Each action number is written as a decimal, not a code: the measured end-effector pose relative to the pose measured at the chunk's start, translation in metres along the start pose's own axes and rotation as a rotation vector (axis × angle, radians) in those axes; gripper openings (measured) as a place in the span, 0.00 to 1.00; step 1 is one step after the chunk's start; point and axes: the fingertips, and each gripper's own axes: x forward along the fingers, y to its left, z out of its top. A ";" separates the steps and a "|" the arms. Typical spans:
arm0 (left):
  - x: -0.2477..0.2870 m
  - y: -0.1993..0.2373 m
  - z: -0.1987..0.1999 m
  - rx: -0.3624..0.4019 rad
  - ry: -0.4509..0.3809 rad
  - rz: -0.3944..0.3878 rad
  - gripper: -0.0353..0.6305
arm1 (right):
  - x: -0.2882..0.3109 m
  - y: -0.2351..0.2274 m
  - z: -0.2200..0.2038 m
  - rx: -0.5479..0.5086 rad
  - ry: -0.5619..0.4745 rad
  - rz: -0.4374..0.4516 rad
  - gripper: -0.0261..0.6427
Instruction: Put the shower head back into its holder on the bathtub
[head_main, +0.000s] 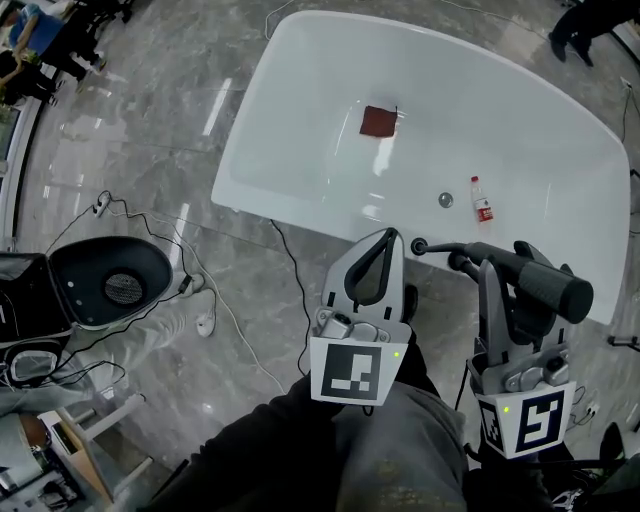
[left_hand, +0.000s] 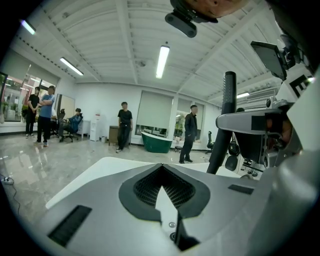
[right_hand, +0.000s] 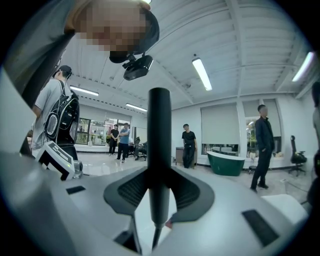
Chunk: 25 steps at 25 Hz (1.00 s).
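The white bathtub (head_main: 255, 150) lies ahead in the head view. My right gripper (head_main: 497, 266) is shut on the dark grey shower head (head_main: 540, 281), held just above the tub's near rim. A thin hose runs from the head to a small dark fitting (head_main: 419, 246) on that rim. In the right gripper view the dark handle (right_hand: 159, 150) stands upright, clamped between the jaws of that gripper (right_hand: 159, 172). My left gripper (head_main: 390, 238) is shut and holds nothing, its tips close to the fitting. In the left gripper view the shut gripper (left_hand: 162, 169) has the handle (left_hand: 227, 112) to its right.
Inside the tub lie a brown square cloth (head_main: 378, 121), a small red-labelled bottle (head_main: 482, 200) and the drain (head_main: 446, 200). A black round device (head_main: 110, 275) and loose cables (head_main: 235, 320) lie on the marble floor to the left. Several people stand far off in the hall.
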 end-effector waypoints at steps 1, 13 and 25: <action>0.001 0.001 -0.002 0.000 0.004 -0.002 0.06 | 0.001 0.001 -0.003 0.002 0.004 0.000 0.25; 0.012 0.002 -0.024 -0.006 0.045 -0.025 0.06 | 0.007 -0.001 -0.037 0.033 0.054 -0.009 0.25; 0.020 0.019 -0.054 -0.009 0.090 -0.018 0.06 | 0.017 0.002 -0.081 0.068 0.102 -0.039 0.25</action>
